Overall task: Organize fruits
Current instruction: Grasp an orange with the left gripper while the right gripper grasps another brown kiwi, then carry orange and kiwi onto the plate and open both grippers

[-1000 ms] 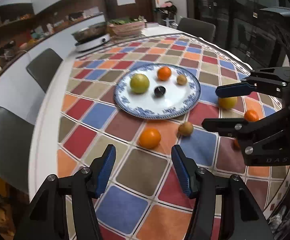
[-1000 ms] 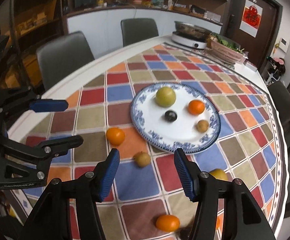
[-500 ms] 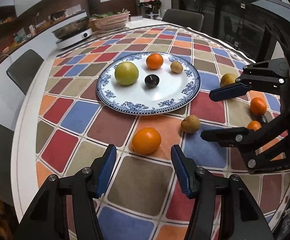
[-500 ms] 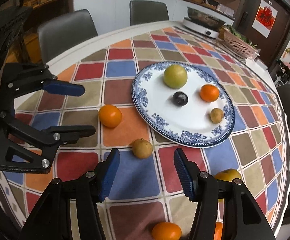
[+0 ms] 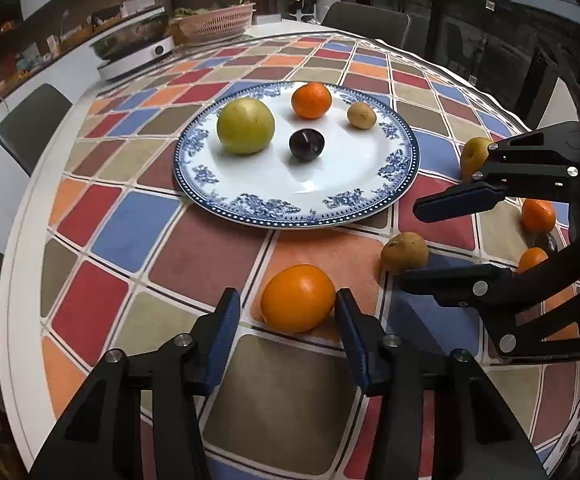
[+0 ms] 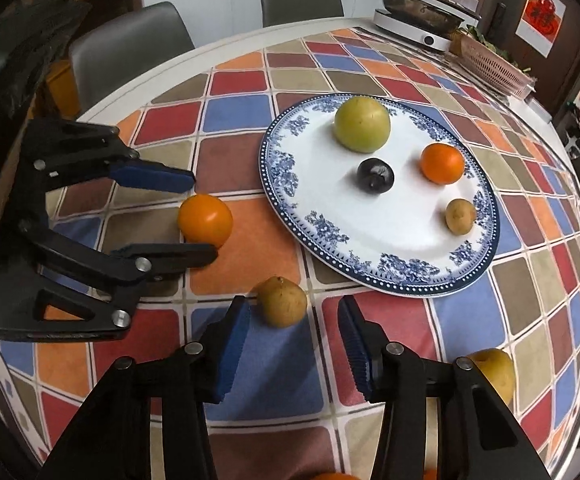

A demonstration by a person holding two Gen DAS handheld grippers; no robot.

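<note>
Orange against the checked cloth, the orange [image 5: 297,298] sits between the blue pads of our left gripper [image 5: 287,308], whose jaws are spread wide to either side of it; the right pad looks to be at the fruit's skin, the left pad stands clear, so nothing is clamped. Our right gripper [image 6: 293,322] is equally wide open, with a small brown pear [image 6: 282,301] lying between its fingertips, nearer the left pad, touching neither that we can tell. Just beyond both grippers on the worktop [image 5: 193,248] rests the blue-and-white plate [image 5: 374,196], carrying a green apple [image 5: 245,125], a tangerine [image 5: 311,100], a dark plum [image 5: 306,143] and a small brown fruit [image 5: 362,115]. Off to the right of the right gripper lies a yellow pear [image 6: 496,372]; in the left wrist view two more tangerines [image 5: 538,216] show beyond the right gripper's fingers
</note>
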